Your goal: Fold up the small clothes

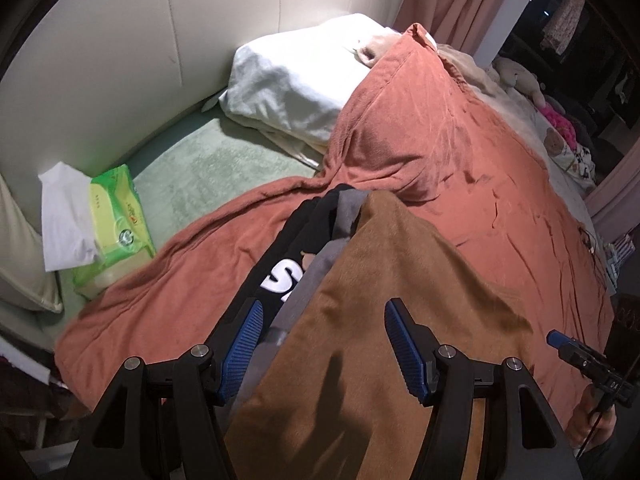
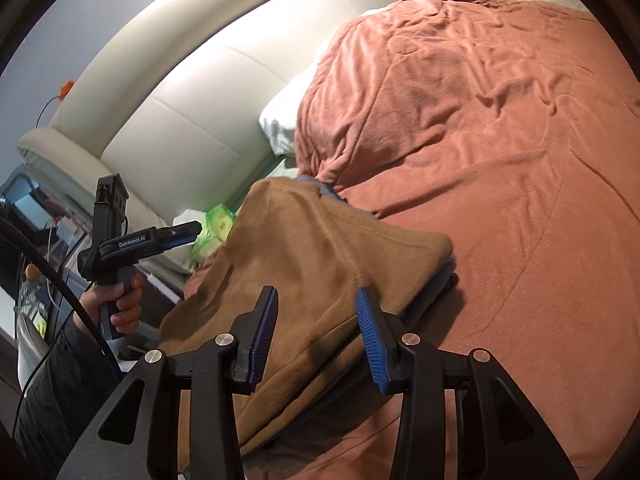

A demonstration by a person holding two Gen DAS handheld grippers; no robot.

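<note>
Both tongs are released, grasping nothing. The left tongs (image 1: 324,344) gape wide and the right tongs (image 2: 316,326) part-way, above the folded brown garment (image 1: 384,292) atop a clothes pile on the bed (image 1: 520,208).

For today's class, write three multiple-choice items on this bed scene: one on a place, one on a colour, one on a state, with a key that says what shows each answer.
1. Where does the green tissue pack lie?
A. on the green sheet beside the headboard
B. on the brown garment
C. on the white pillow

2. What colour is the top garment of the clothes stack?
A. white
B. brown
C. pink

3. How does the left hand-held gripper stand?
A. shut on the quilt
B. shut on the pillow
C. open, holding nothing

Key: 1 A, the pack rests on the sheet off the orange quilt. 2 B, the brown garment covers the black and grey ones. 3 C, its pads stand apart above the cloth.
</note>
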